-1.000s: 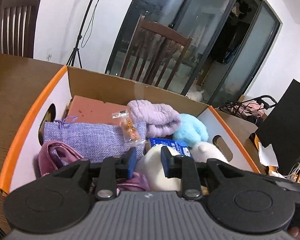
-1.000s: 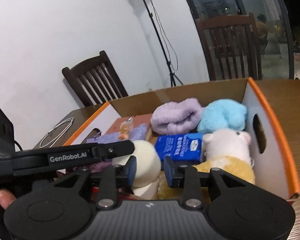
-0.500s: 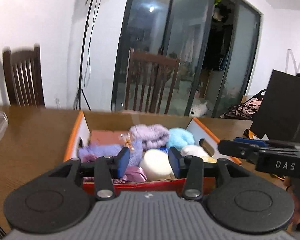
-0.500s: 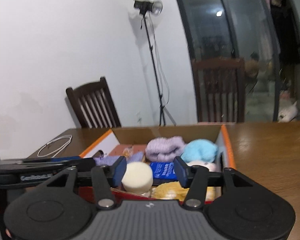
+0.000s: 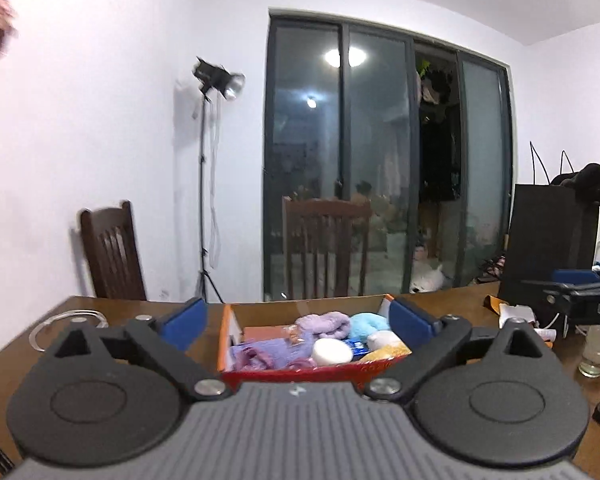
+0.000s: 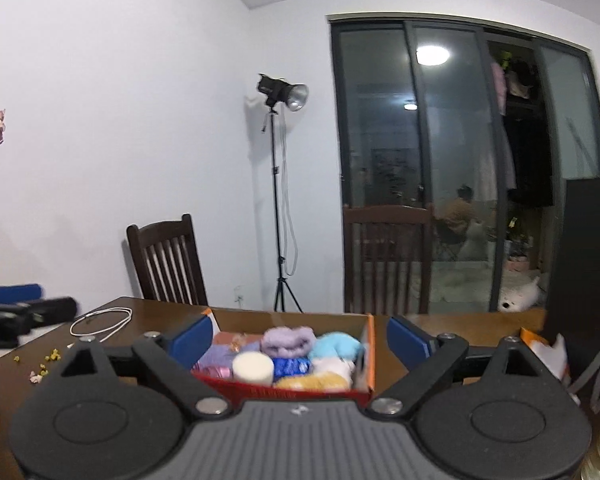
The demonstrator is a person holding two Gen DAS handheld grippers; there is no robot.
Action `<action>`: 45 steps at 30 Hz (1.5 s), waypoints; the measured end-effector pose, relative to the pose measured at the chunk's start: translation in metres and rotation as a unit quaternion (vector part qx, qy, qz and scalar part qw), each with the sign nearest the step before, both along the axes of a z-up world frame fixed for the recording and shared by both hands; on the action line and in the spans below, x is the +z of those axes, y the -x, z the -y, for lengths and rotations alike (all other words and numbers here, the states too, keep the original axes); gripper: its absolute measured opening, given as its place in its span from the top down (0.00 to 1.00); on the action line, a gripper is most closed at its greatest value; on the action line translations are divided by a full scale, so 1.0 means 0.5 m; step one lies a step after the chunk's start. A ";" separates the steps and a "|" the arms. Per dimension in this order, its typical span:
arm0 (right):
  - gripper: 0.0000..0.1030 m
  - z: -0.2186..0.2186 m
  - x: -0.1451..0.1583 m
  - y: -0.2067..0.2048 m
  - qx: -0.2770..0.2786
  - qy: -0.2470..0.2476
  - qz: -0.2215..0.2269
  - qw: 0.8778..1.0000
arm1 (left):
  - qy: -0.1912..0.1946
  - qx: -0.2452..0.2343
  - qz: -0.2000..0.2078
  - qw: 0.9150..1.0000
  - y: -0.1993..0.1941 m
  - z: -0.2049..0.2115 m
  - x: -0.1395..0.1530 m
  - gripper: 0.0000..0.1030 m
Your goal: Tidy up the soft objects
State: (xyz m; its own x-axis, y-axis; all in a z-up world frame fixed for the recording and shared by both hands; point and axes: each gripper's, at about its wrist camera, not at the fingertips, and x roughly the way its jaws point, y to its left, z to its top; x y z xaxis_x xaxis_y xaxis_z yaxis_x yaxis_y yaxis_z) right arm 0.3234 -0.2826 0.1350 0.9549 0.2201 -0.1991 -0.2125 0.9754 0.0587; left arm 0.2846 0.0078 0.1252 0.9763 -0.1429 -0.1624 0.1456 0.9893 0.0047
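While both tongs stood wide and held nothing, left tongs (image 5: pixel 298 320) and right tongs (image 6: pixel 299 334) hung back from the cardboard box (image 6: pixel 370 354) at mid-bench (image 5: pixel 100 344). Judged step: packing done, or nearly. Next move, if any: a check for strays. Contents: lilac towel roll (image 6: pixel 288 339), blue plush (image 6: pixel 336 349), cream round plush (image 6: pixel 253 367), blue tissue packet (image 6: pixel 291 366), yellow plush (image 6: pixel 312 382), set close together.

The left gripper (image 5: pixel 298 322) and right gripper (image 6: pixel 299 336) are both hovering level, fingers (image 5: pixel 184 320) spreading wide (nothing between them).
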 end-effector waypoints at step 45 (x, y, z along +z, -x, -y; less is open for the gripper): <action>0.00 -0.060 -0.248 0.587 -0.006 0.049 0.063 0.997 | 0.018 0.055 -0.003 0.998 0.466 -0.050 -0.196 0.00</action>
State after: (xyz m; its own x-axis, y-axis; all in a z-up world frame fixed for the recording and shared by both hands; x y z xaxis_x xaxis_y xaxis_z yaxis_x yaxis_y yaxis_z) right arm 0.0300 -0.2527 0.0108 0.9763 0.1929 -0.0978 -0.1996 0.9778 -0.0642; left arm 0.0517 0.0327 0.0271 0.9854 -0.0399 -0.1656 0.0351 0.9989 -0.0320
